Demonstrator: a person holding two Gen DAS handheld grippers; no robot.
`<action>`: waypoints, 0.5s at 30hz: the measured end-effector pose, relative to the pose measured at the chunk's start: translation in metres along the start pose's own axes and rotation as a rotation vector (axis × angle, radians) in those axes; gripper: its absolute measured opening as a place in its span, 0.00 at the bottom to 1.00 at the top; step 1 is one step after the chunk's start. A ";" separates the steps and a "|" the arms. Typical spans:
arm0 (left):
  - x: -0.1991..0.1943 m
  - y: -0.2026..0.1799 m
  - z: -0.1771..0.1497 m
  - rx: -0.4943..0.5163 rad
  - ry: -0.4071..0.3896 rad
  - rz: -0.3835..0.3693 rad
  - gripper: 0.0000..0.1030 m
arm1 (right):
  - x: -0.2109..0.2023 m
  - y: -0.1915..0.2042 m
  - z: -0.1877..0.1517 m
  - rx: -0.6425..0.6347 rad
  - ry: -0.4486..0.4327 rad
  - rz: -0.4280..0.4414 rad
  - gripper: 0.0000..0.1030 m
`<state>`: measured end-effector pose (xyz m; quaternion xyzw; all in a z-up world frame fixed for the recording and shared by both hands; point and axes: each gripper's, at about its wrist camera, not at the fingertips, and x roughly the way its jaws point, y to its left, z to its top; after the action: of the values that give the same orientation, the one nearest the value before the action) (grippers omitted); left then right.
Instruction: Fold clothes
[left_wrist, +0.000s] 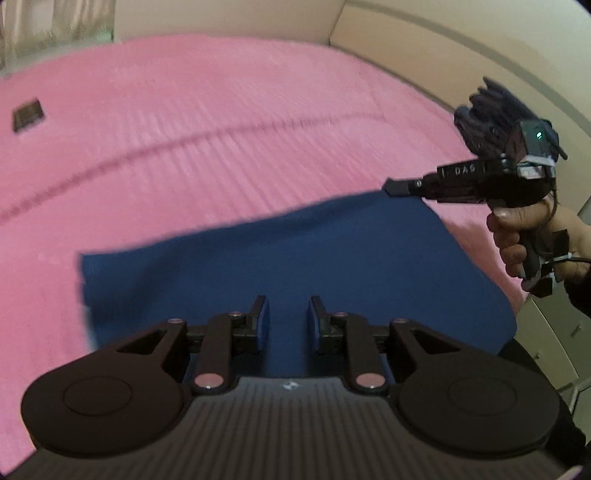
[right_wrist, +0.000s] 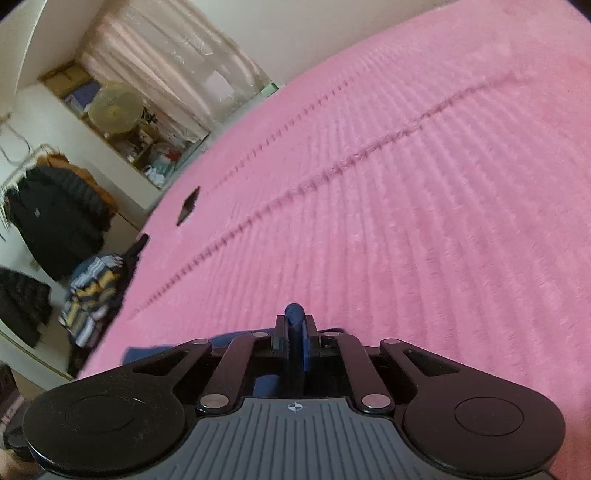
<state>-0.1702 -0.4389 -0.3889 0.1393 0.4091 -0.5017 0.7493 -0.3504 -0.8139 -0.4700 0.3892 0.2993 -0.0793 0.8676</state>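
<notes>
On pink bed (left_wrist: 221, 129): blue cloth (left_wrist: 295, 258), small dark square (left_wrist: 28, 114) far off. Left tool (left_wrist: 286, 319) hovering above, spread wide; right tool (right_wrist: 294, 325) pinching cloth's corner.

The left wrist camera is looking down along its own fingers, close above a blue garment (left_wrist: 295, 258) on a pink bedspread (left_wrist: 184, 129), facing a cream wall. The right wrist camera is skimming low over the same bedspread (right_wrist: 406, 184), facing what is apparently a cluttered corner.
</notes>
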 end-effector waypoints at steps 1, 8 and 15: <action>0.008 -0.003 0.000 0.008 0.008 -0.003 0.18 | 0.001 -0.002 0.000 -0.002 0.004 -0.001 0.04; -0.005 -0.010 0.006 0.025 -0.024 0.033 0.19 | -0.049 0.008 -0.004 -0.007 -0.104 0.026 0.48; -0.012 -0.060 0.010 0.108 -0.054 -0.124 0.22 | -0.122 0.008 -0.087 0.035 -0.080 0.130 0.48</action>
<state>-0.2197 -0.4645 -0.3614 0.1404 0.3689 -0.5722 0.7189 -0.4855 -0.7569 -0.4394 0.4195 0.2371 -0.0433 0.8752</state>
